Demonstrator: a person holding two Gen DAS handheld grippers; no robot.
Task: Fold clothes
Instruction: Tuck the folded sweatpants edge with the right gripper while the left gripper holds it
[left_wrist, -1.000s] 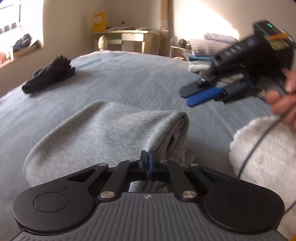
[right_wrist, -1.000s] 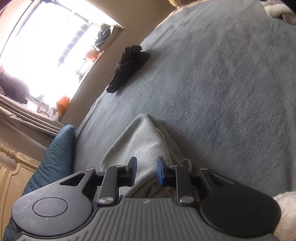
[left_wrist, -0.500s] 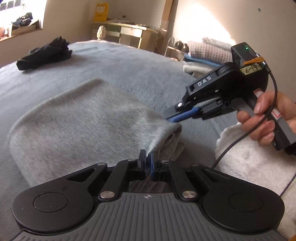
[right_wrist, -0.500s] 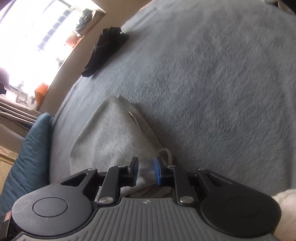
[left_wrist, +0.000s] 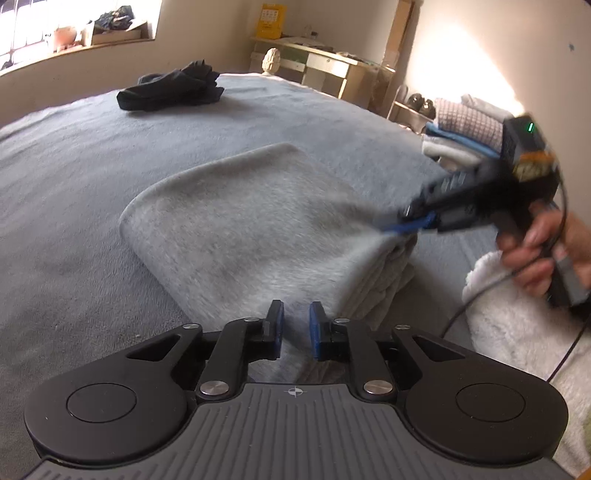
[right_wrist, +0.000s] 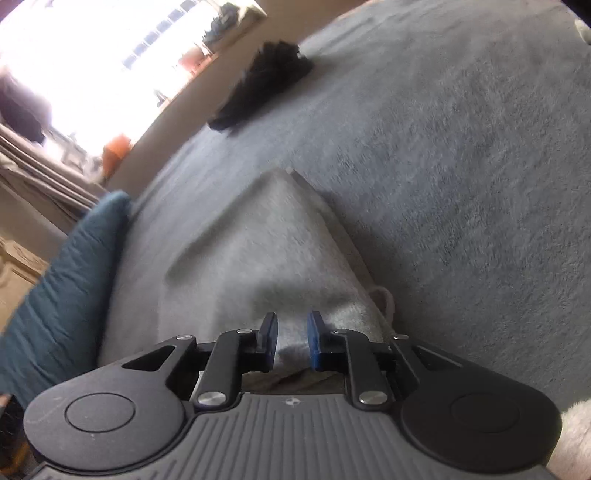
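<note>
Grey sweater (left_wrist: 251, 229) lies folded on the blue bed cover (left_wrist: 74, 177). Left gripper (left_wrist: 295, 325) is opening, pads apart above it. Right gripper (right_wrist: 291, 336) pads are apart too, pinching nothing.

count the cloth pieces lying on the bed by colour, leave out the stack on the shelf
Light grey folded fleece garment: 1
Black crumpled garment: 1
White fluffy towel: 1
Total: 3, all on the blue-grey bedspread
</note>
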